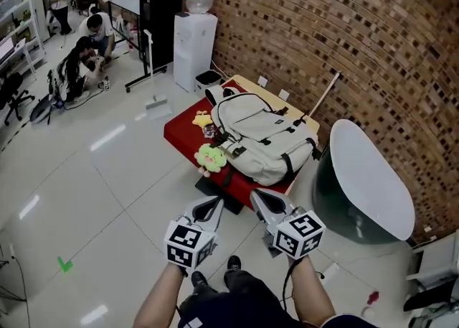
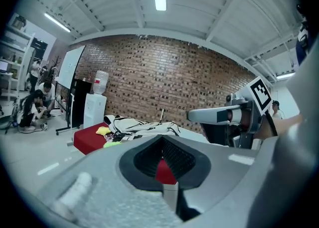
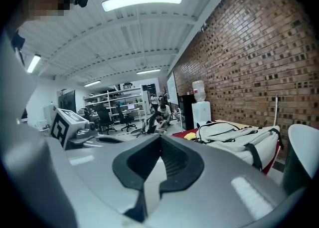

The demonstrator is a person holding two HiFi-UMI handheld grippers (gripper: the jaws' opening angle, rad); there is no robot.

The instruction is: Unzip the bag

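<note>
Head view: one backpack [image 1: 262,140], two plush toys [image 1: 210,158]; left gripper [image 1: 210,208], right gripper [image 1: 267,202], fingers closed.

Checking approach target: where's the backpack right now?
Head view: the backpack lies on the red table by the brick wall, with a green plush toy at its left and a white chair to its right.
</note>
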